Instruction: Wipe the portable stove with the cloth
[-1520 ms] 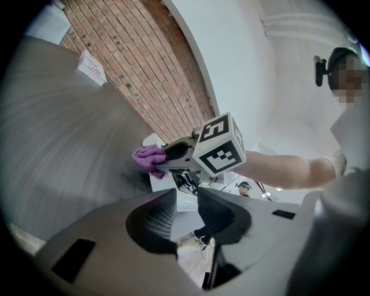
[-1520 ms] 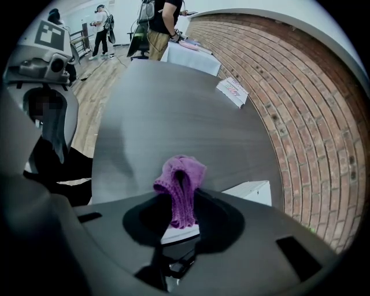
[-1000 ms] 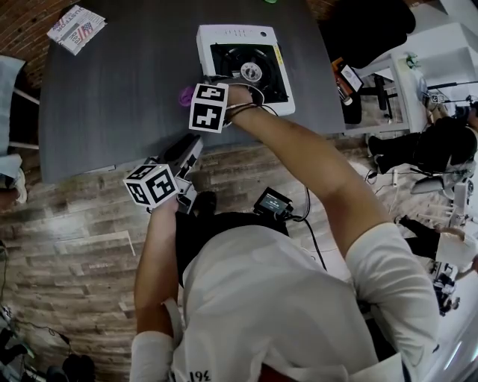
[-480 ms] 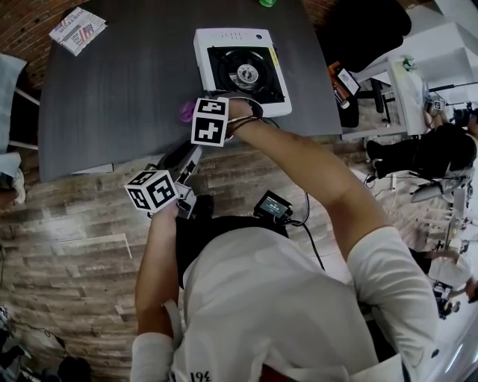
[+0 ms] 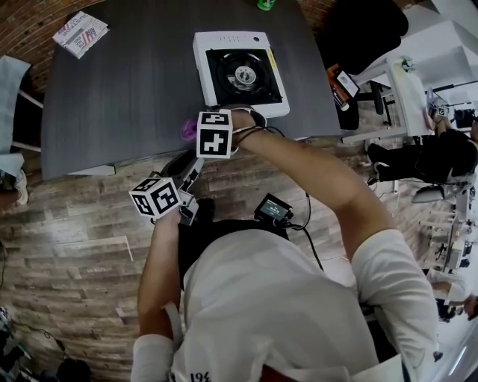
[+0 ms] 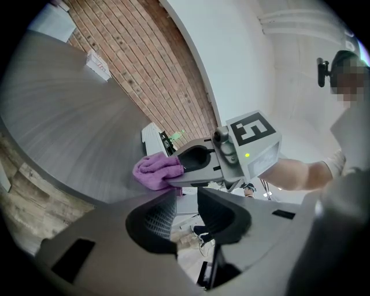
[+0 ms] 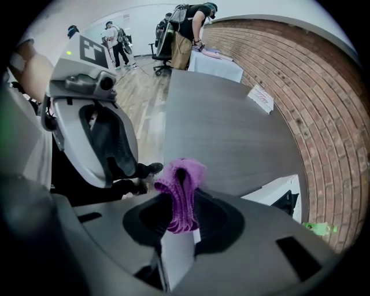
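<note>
The white portable stove (image 5: 239, 71) with its black burner stands at the far side of the dark table (image 5: 119, 89). My right gripper (image 5: 196, 133) hangs over the table's near edge, short of the stove, shut on a purple cloth (image 5: 187, 131). In the right gripper view the cloth (image 7: 184, 173) is bunched between the jaws of the right gripper (image 7: 182, 199), and a stove corner (image 7: 277, 196) shows beyond. My left gripper (image 5: 181, 164) is held lower, off the table edge, open and empty. The left gripper view shows its own jaws (image 6: 185, 211) apart, with the cloth (image 6: 155, 172) ahead.
A folded newspaper (image 5: 81, 33) lies at the table's far left corner and a green object (image 5: 267, 4) sits behind the stove. A desk with gear (image 5: 351, 82) stands to the right. Several people (image 7: 188, 26) stand at another table far off.
My right gripper with the cloth has drawn back from the stove's front toward the table's near edge. The left gripper has barely shifted.
</note>
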{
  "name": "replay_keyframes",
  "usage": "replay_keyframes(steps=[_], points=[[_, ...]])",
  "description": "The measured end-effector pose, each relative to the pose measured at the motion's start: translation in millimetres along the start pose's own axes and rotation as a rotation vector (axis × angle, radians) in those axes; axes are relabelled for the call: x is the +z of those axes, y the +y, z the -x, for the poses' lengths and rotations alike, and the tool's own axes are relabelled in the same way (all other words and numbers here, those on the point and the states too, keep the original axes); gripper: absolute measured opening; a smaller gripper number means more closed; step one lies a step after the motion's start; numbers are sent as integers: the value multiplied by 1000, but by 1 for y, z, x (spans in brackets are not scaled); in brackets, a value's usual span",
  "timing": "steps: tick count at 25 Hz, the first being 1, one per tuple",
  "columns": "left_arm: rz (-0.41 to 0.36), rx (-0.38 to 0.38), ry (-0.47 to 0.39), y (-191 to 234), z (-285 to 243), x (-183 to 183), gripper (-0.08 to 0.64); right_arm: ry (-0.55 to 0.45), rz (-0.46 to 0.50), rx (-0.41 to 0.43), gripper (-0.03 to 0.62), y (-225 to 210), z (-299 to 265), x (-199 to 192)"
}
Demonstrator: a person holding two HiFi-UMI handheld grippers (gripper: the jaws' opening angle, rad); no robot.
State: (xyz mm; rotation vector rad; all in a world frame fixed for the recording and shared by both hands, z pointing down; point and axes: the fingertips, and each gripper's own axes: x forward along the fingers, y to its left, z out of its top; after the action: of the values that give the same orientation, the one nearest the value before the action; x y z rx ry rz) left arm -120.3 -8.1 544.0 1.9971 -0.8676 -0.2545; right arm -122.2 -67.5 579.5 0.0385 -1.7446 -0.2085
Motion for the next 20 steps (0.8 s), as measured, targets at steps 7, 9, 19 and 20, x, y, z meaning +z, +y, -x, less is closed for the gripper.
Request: replay_keyframes(steps=[7, 9, 19, 20], points=[[-22, -2, 8, -5, 0, 5, 107, -92, -5, -22, 104, -11, 35, 19], [-37, -3, 8, -6, -1, 11, 107, -107, -8, -53, 104, -24, 43, 23], [-81, -32, 14, -4, -12, 58, 107, -81, -81, -210, 104, -106, 52, 9], [-83, -36, 18, -3, -14, 64, 106, -71, -96, -220, 104, -115, 51, 7]])
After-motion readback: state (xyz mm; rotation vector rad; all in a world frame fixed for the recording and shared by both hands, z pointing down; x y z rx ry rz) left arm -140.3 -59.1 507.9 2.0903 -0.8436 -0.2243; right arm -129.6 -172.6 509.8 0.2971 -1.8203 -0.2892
